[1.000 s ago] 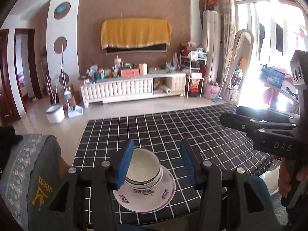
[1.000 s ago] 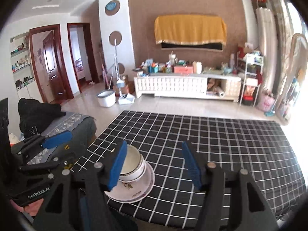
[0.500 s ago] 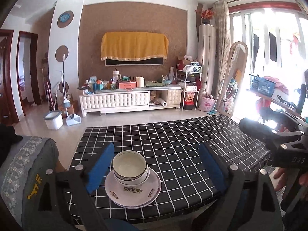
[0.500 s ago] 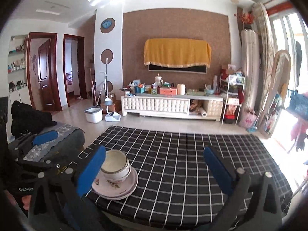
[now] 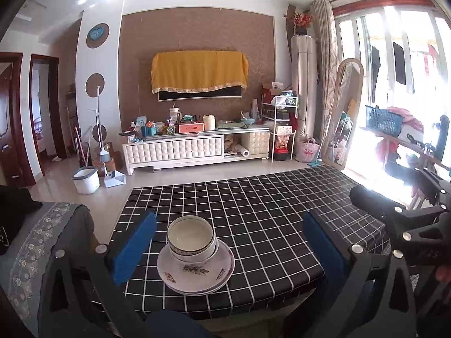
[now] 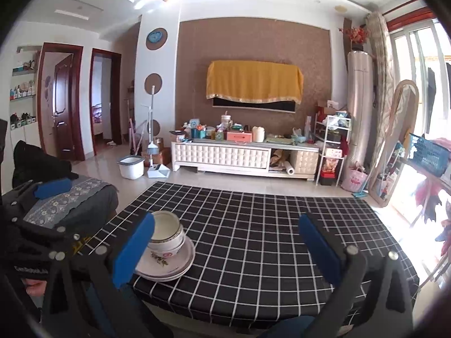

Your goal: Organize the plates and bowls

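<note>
Bowls (image 5: pixel 192 238) sit nested, one inside another, on top of a small stack of flowered plates (image 5: pixel 196 271), and the whole pile rests near the front left corner of the tabletop (image 5: pixel 270 214) with its black, white-gridded cloth. Your left tongs (image 5: pixel 229 248) are released: the jaws have just been opening and now stand wide, blue pads (image 5: pixel 134 249) clear on either side, touching nothing. The pile shows between them, set towards the left pad, but apart from both. Your right tongs (image 6: pixel 228 249) are released as well, jaws spread after just opening, gripping nothing; from that camera the pile (image 6: pixel 166 250) lies low and to the left, partly behind the left pad (image 6: pixel 134 246), and I can't tell if there's a gap there. Each pair of tongs shows at the edge of the other's view. Off the tabletop's left end there's a grey patterned cover (image 5: pixel 42 242) with something black lying on it. Across the room, a white cabinet (image 5: pixel 197 149) stands under a yellow-draped screen (image 5: pixel 198 70).
</note>
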`<state>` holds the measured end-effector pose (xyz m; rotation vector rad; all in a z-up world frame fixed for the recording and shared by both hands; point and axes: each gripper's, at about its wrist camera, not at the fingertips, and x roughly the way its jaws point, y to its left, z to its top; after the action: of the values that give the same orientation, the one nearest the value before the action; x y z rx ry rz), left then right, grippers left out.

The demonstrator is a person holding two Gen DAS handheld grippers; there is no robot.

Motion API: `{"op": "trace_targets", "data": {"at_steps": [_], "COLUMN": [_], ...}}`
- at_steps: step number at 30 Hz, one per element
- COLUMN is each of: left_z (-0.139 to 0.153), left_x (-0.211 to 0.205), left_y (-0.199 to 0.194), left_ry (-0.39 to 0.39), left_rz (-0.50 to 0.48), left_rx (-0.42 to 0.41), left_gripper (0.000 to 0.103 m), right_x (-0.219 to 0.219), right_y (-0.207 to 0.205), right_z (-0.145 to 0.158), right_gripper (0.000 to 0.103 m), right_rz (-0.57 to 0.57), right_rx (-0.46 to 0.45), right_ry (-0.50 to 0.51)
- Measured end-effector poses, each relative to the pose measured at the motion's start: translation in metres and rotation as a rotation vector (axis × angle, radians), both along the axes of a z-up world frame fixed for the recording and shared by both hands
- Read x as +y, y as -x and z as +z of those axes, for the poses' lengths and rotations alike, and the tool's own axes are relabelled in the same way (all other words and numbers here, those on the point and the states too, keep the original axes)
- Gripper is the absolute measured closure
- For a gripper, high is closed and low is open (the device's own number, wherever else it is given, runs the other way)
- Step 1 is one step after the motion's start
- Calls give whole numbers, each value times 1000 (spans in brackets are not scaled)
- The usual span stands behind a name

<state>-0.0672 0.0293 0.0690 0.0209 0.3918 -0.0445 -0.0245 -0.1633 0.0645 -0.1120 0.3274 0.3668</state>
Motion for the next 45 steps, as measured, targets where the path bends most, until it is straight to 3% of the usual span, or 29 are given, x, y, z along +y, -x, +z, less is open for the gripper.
{"op": "trace_targets", "data": {"at_steps": [45], "left_z": [-5], "left_x": [-2], "left_y": [11], "left_ry": [5], "left_rz": [15], "left_rx": [2], "left_gripper": [0], "right_x": [-5], "right_y": [11], "right_z": [-5], "right_gripper": [0], "right_rz": [19], "right_rx": [11], "right_ry": [-20]}}
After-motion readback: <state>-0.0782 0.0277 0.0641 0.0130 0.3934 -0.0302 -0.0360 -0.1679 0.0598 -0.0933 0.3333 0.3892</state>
